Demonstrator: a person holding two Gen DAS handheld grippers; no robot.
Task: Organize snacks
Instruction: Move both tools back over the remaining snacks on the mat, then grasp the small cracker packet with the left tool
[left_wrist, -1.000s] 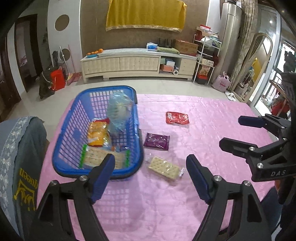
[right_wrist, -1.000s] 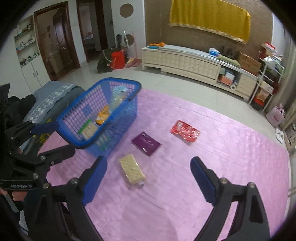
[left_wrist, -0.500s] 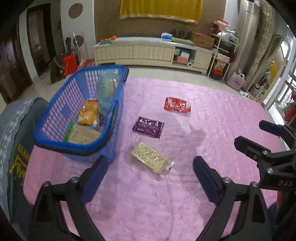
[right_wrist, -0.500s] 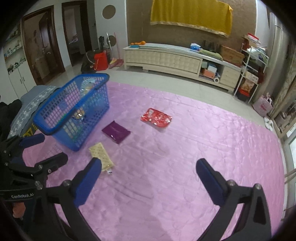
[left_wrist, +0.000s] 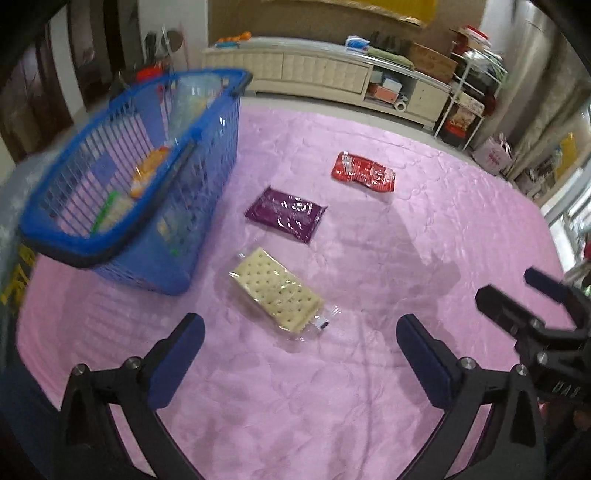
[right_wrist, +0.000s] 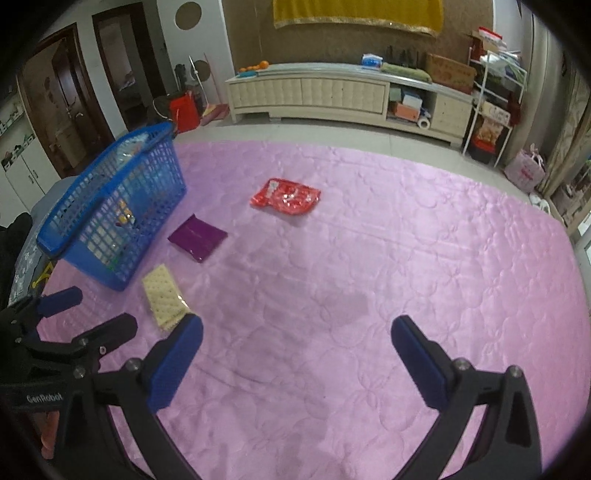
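Both hand-held grippers (left_wrist: 300, 345) (right_wrist: 297, 347) pulled back, open | pink quilt (right_wrist: 369, 258) | cream cabinet (right_wrist: 310, 96)

Motion-blurred blue basket (left_wrist: 122, 236), its snacks (left_wrist: 147, 173) indistinct behind the mesh.

Left tongs (left_wrist: 300, 341) spread wide, nothing between the blue pads; right tongs (right_wrist: 297, 341) equally wide and empty, both hovering side by side.

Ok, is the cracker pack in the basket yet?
Out. The cracker pack lies flat on the pink cloth, beside the blue basket, ahead of the open left gripper.
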